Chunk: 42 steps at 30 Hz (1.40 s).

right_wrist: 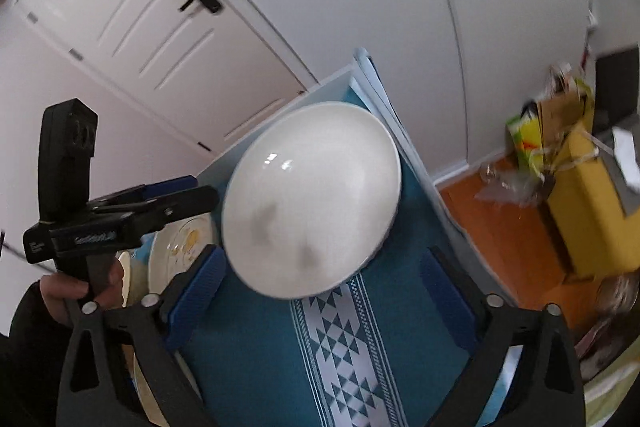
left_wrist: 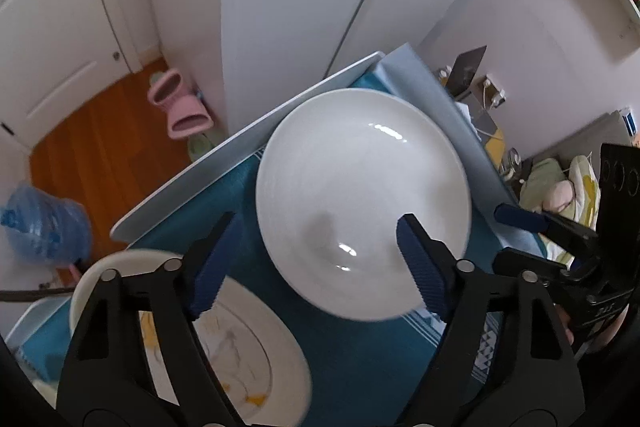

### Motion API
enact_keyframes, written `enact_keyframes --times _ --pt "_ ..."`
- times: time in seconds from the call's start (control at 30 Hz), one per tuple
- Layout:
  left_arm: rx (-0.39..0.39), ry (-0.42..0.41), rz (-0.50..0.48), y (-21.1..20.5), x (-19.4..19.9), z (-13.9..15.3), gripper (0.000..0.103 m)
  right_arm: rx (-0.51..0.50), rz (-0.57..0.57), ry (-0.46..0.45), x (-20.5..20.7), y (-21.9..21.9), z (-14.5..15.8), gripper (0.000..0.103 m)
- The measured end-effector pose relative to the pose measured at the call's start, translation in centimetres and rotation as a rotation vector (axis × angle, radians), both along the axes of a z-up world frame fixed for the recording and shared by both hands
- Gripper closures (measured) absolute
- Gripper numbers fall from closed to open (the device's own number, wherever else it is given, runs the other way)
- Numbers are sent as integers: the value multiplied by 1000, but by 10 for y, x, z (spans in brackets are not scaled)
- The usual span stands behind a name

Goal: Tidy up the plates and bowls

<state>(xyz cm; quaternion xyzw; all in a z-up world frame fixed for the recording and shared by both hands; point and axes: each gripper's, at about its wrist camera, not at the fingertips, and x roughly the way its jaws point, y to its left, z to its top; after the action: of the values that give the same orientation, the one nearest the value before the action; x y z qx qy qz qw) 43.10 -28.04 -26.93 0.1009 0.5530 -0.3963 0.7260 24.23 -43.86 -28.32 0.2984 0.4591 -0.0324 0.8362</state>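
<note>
A large plain white plate (left_wrist: 360, 195) lies on the teal cloth (left_wrist: 360, 359) near the table's far corner; it also shows in the right wrist view (right_wrist: 312, 199). My left gripper (left_wrist: 316, 267) is open above the plate's near-left edge, empty. A patterned plate with yellow marks (left_wrist: 248, 359) lies under its left finger, and shows in the right wrist view (right_wrist: 184, 243). My right gripper (right_wrist: 324, 291) is open and empty just before the white plate's near rim. In the left wrist view, the right gripper (left_wrist: 532, 239) sits at the plate's right.
The white table edge (left_wrist: 224, 151) drops to a wooden floor with pink slippers (left_wrist: 180, 107) and a blue water jug (left_wrist: 44, 223). Yellow boxes (right_wrist: 580, 195) stand on the floor to the right. White doors and wall lie behind.
</note>
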Motion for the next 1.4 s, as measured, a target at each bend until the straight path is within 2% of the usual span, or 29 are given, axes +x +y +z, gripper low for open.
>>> enact_keyframes --times 0.17,0.23,0.37,0.43,0.47,0.53,0.6,0.63,0.87,1.07,1.2,1.4 --pt "14 46 -44 -7 12 -23 43 2 -65 51 11 -2 -17 33" --pt "21 64 -49 -7 17 -30 53 3 -88 61 13 -6 -21 38" --pt "24 81 -49 -7 23 -37 61 7 -115 75 18 -10 -27 49" --pt "37 79 -48 -7 26 -40 73 9 -114 82 21 -11 -30 58" --pt "46 73 -47 -6 26 -40 75 3 -113 90 23 -10 -31 66" --pt "61 60 -38 -5 28 -42 86 -15 -117 103 24 -10 -33 71" --pt "67 56 -31 -4 29 -43 88 -33 -129 123 24 -11 -35 84" --pt "65 57 -29 -3 30 -43 88 -36 -136 128 24 -13 -36 87" --pt "106 -6 -25 -10 24 -39 88 -35 -122 127 24 -16 -36 89" --pt "103 -46 -14 -10 17 -22 88 -48 -108 95 22 -17 -24 89" --pt "84 -70 11 -6 9 -1 88 -58 -90 69 19 -19 -7 89" --pt "36 -116 84 10 -16 48 88 -100 -30 14 12 -18 37 89"
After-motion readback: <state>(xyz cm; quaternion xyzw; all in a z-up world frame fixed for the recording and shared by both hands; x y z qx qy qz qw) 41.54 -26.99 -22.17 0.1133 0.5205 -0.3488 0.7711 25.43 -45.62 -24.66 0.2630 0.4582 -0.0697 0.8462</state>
